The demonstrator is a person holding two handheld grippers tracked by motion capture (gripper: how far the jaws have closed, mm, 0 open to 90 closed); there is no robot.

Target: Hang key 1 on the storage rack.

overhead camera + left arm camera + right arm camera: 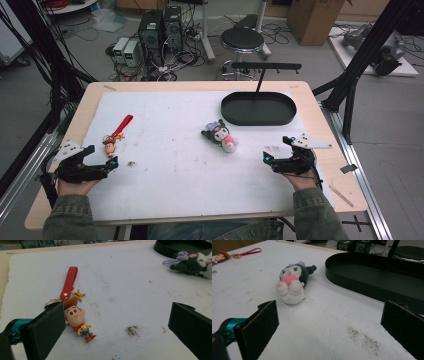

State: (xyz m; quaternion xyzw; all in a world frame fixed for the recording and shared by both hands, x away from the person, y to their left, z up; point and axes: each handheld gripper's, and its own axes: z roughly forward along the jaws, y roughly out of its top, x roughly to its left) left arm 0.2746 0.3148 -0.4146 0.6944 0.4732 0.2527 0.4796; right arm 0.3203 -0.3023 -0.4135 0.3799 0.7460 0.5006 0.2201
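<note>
A cowboy figure keychain (110, 142) with a red strap lies at the left of the white mat (175, 170). My left gripper (102, 156) rests just in front of it, open, with nothing between the jaws. In the left gripper view the keychain (76, 316) lies by the left jaw, untouched, inside the open left gripper (116, 315). A small black and white plush (221, 135) lies mid-mat. My right gripper (278, 149) stands open to its right. The right gripper view puts the plush (293, 285) ahead of the open right gripper (329, 312), apart from it.
A black oval tray (258, 108) with a tall handle sits at the mat's far right, behind the plush and close to my right gripper's far side (374, 277). Dirt specks mark the mat. Beyond the table stand a stool (242, 39) and computer cases (160, 30).
</note>
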